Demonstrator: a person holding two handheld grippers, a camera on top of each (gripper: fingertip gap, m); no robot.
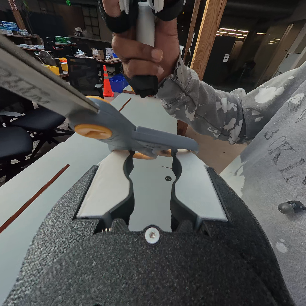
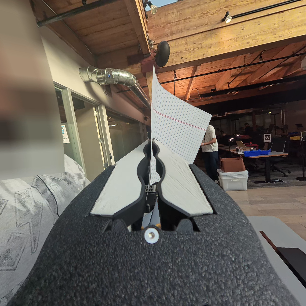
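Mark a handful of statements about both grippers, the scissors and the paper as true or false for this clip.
1. The right gripper pinches a lined sheet of paper. True.
2. The sheet lies flat on the table. False: it stands up above the fingers.
3. The left gripper holds grey scissors by their handles. True; its fingers stand apart inside the handle loops.
4. The scissors have a red pivot. False: the pivot is orange-yellow.
5. An orange traffic cone stands beyond the table. True.
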